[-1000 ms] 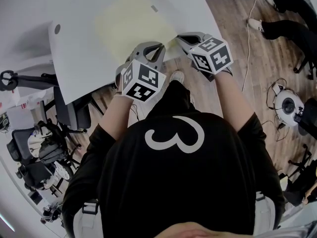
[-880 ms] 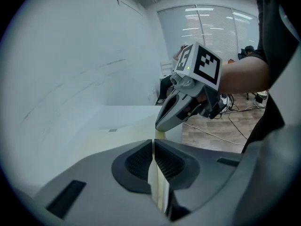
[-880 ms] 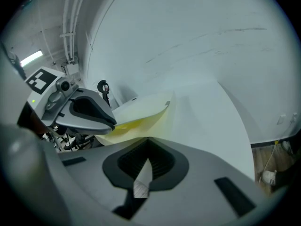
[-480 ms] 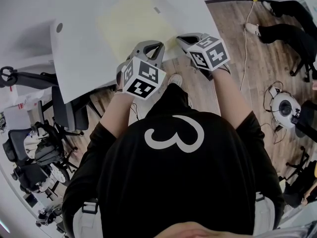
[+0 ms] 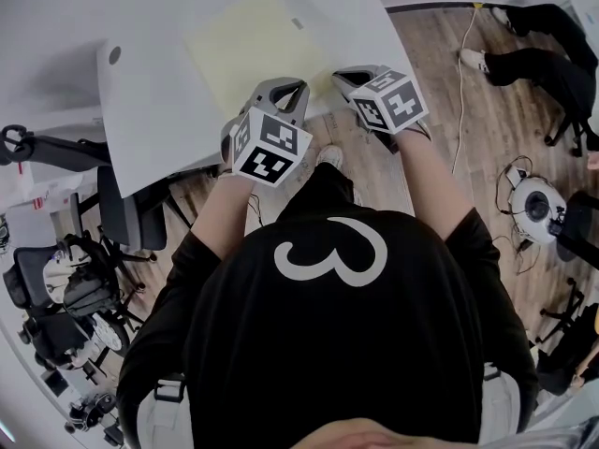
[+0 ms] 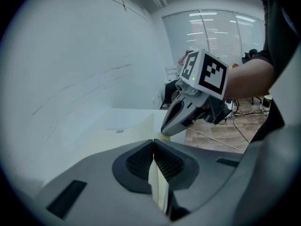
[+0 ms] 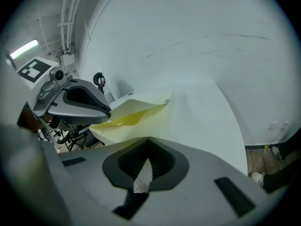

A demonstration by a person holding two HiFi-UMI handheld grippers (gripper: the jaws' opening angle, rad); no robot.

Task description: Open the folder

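Observation:
A pale yellow folder (image 5: 253,45) lies flat on the white table (image 5: 150,101), its near edge at the table's front. My left gripper (image 5: 279,90) is shut on that near edge; in the left gripper view a thin pale sheet of the folder (image 6: 134,126) runs between the closed pads (image 6: 141,161). In the right gripper view the cover near the left gripper (image 7: 80,105) is lifted a little, and brighter yellow shows inside the folder (image 7: 134,114). My right gripper (image 5: 344,73) sits at the folder's near right corner, its jaws (image 7: 146,149) closed on a pale edge.
The table ends just under both grippers, with wood floor (image 5: 449,157) below. Office chairs (image 5: 126,213) stand under the table's left end. A seated person's legs (image 5: 543,45), a cable (image 5: 463,101) and a round device (image 5: 536,204) are at the right.

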